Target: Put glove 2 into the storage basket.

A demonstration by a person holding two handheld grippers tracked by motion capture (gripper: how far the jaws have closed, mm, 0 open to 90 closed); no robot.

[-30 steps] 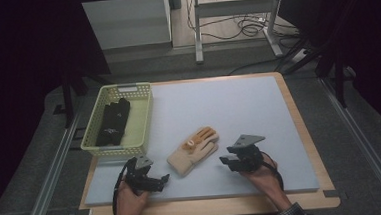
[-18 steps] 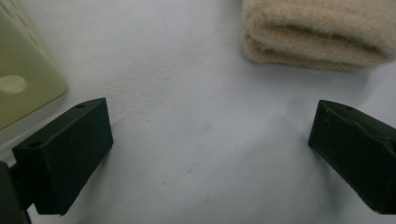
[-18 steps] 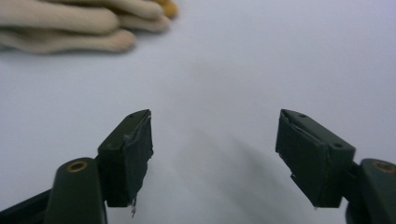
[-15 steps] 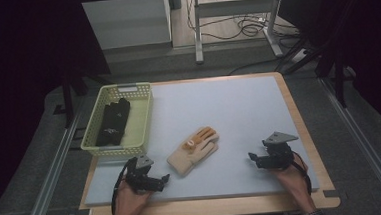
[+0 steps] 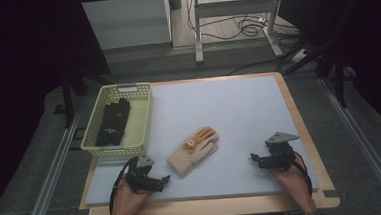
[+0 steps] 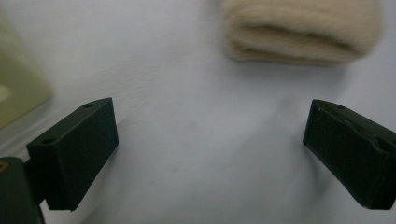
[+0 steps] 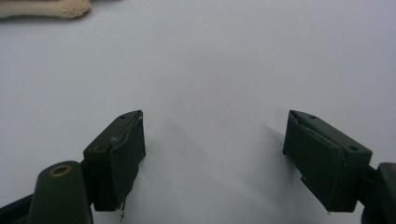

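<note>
High view: grey-blue surface (image 5: 239,114) with a wooden border, set on a dark floor.
- Glove (image 5: 193,150): cream knit with orange patches, lying flat near the middle of the front half, cuff toward the near edge, fingers pointing away and to the right. Bare mat on all sides of it.
- Basket (image 5: 95,138): pale yellow-green, at the left edge, holding a black glove (image 5: 113,122); well apart from the cream glove.
- Left tongs (image 5: 162,181): near the front edge, just left of the cuff, not touching it. Jaws spread wide; they have just closed slightly, with nothing between them.
- Right tongs (image 5: 254,158): near the front right, well apart from the glove, wide bare mat between. Jaws released, having just been opening, with nothing between them.

Left gripper view: cuff ahead of the tongs (image 6: 210,149), bare mat between the jaws.

Right gripper view: tongs (image 7: 212,140) over bare mat; a glove fingertip lies at the upper left.
</note>
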